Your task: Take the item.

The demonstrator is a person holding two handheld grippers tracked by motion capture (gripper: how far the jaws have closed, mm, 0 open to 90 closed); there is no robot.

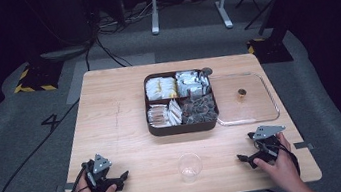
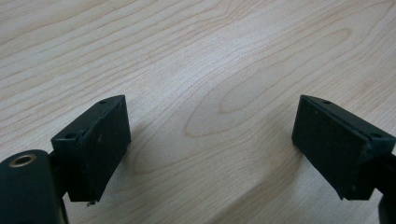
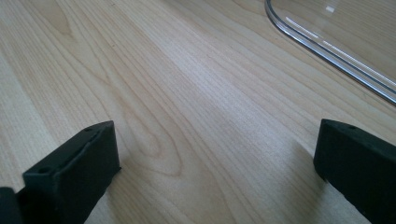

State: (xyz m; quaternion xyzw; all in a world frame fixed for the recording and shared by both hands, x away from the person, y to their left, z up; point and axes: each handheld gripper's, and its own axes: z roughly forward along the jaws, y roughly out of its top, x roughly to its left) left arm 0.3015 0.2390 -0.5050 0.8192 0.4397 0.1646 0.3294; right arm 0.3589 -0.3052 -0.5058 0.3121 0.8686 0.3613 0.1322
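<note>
Both hands are resting at the near edge of the worktop [image 1: 123, 133], one at each front corner, each wrapped around its tool from behind.

Left gripper [image 1: 119, 178]: lying low on the wood at the near left, grey plate facing up, pointing right toward the middle. Its fingers [image 2: 98, 144] are standing wide apart with bare wood grain between them, gripping nothing.

Right gripper [image 1: 244, 158]: lying low at the near right, pointing left toward the middle, cable looping over the wrist. Its fingers [image 3: 77, 172] are likewise spread wide over bare wood, holding nothing.

The clear plastic cup [image 1: 189, 166] is standing upright near the front edge, between the two grippers and well apart from both.

Behind the cup, a dark compartment tray [image 1: 183, 127] is sitting mid-worktop, filled with packets. The clear lid [image 1: 262, 113] is lying flat just beside the tray's right side; its curved rim is showing in the right gripper view, up and to the right of the fingers.
</note>
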